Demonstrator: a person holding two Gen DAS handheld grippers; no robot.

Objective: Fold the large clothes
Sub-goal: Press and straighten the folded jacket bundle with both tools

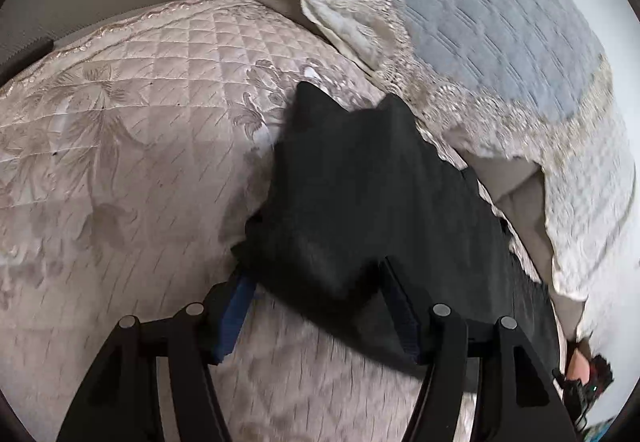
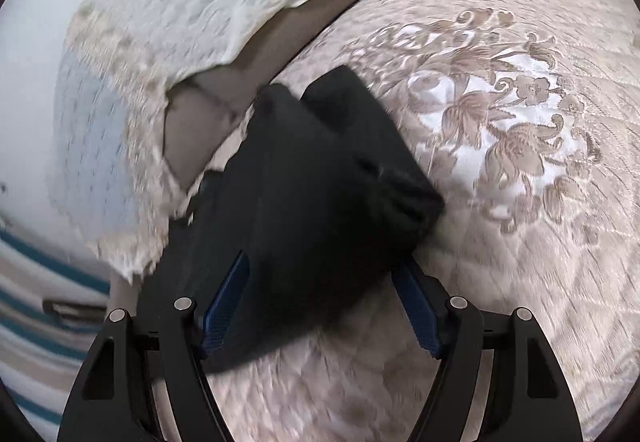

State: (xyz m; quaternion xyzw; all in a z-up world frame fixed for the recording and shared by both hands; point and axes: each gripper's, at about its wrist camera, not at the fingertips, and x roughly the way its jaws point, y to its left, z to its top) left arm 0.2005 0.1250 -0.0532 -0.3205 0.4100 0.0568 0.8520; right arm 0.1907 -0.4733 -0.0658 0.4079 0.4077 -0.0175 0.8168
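A: Where is the black garment (image 1: 360,193)?

B: On the quilted cover (image 1: 120,161), between the spread fingers of both claws. Left claw (image 1: 320,306) and right claw (image 2: 320,302) are released, not gripping it.

A: Its direction?

B: The long axis runs forward, away from each claw.

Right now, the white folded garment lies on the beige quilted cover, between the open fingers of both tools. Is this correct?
Not quite: the garment is black, not white, as both wrist views show. The rest holds: it lies folded on the beige quilted cover, with the left tool and the right tool open around its near edge.
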